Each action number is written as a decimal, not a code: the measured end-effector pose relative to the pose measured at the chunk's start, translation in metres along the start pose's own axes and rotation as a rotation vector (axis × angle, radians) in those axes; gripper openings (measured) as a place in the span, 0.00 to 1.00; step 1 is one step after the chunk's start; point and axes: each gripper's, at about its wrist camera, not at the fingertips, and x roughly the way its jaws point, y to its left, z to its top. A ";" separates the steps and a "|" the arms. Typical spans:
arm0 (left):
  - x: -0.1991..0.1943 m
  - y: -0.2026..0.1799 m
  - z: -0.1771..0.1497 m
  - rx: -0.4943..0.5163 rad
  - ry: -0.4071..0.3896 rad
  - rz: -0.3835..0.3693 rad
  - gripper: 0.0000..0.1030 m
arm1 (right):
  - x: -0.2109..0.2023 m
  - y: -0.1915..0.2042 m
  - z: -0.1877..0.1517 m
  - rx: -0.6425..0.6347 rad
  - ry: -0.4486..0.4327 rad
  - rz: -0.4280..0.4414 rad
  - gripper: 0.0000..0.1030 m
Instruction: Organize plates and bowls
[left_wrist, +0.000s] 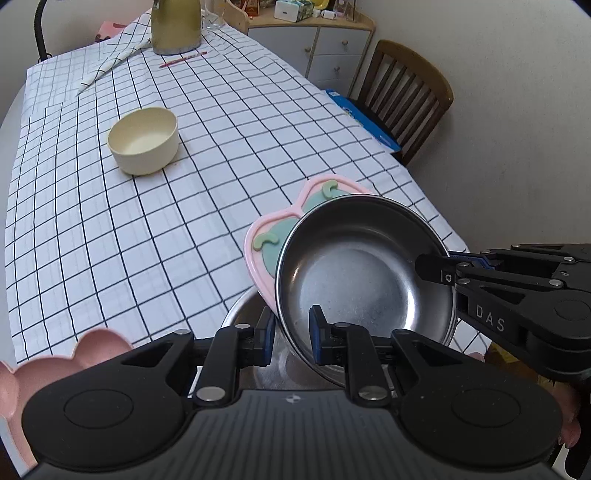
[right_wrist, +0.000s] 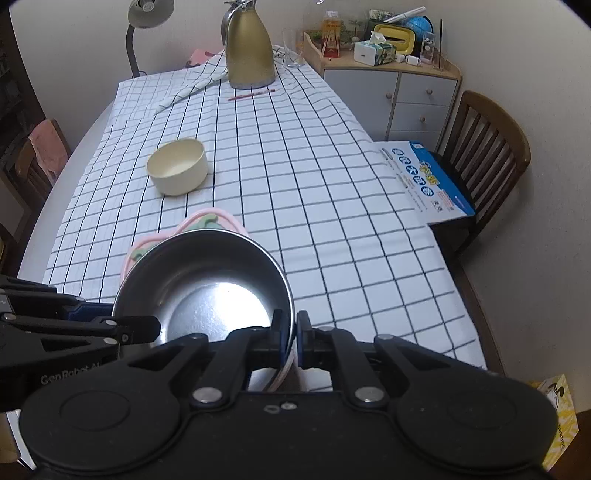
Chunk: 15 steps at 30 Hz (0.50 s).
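Right wrist: steel bowl (right_wrist: 207, 280) tilted.

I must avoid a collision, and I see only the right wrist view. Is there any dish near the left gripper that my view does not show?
Observer: Yes. A pink flower-shaped dish shows low at the left, beside the left gripper.
Operator: Does the left gripper clamp only the steel bowl?
Observer: It seems not. The edge of the pink plate with green shapes runs down between its fingers, behind the bowl's rim.
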 end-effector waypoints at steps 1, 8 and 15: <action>0.001 0.000 -0.003 0.003 0.005 0.002 0.18 | 0.001 0.002 -0.004 0.003 0.005 -0.001 0.06; 0.012 0.004 -0.019 0.020 0.030 0.008 0.18 | 0.008 0.010 -0.026 0.025 0.036 -0.013 0.07; 0.029 0.005 -0.029 0.040 0.059 0.018 0.18 | 0.023 0.012 -0.045 0.052 0.076 -0.007 0.07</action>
